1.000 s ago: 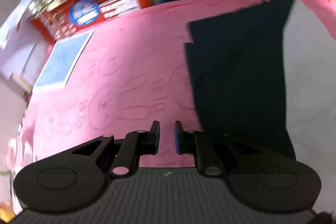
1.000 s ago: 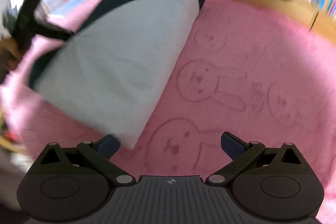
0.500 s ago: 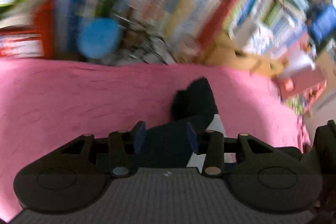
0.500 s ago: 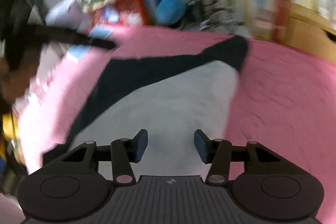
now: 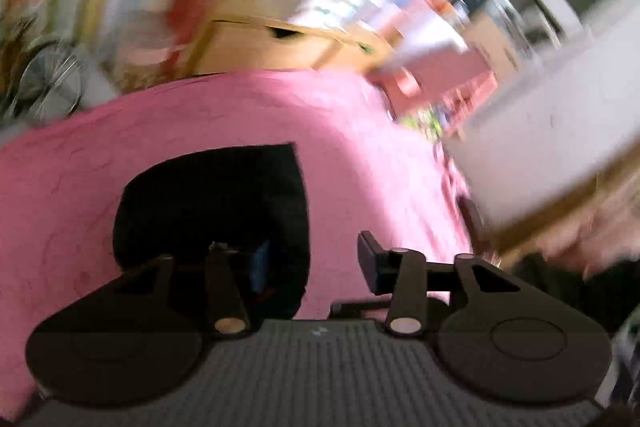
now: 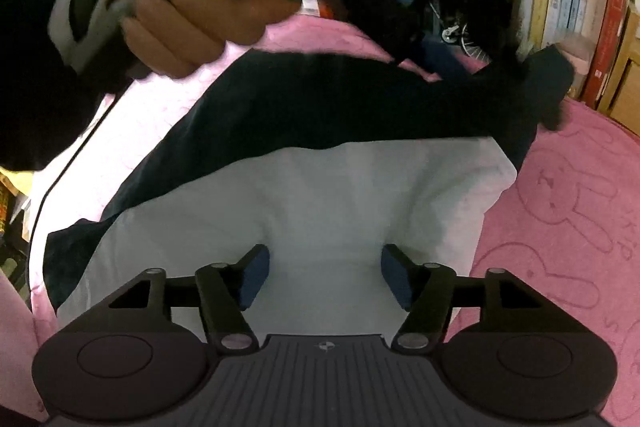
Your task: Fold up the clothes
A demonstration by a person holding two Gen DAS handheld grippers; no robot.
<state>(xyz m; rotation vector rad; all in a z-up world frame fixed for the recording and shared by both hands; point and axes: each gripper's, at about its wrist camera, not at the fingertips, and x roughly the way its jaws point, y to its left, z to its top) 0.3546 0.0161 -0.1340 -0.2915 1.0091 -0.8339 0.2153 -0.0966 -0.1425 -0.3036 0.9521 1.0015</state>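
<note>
Mid-fold: the white-and-navy garment (image 6: 304, 195) lies partly doubled on the pink blanket (image 6: 568, 211), w/ more folds left. Right gripper (image 6: 325, 277) hovers over the white panel, jaws apart after widening, nothing pinched. Left gripper (image 5: 310, 265), blurred, is prob. released over a dark sleeve (image 5: 208, 203). Only the right view shows the person's hand (image 6: 188, 3).

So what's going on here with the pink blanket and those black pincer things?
A person is folding a black and white garment spread on a pink bunny-print blanket, holding a two-finger gripper in each hand. The right gripper hovers open over the white panel. The left gripper, jaws apart and just opened, sits over a black sleeve end, gripping nothing.
</note>
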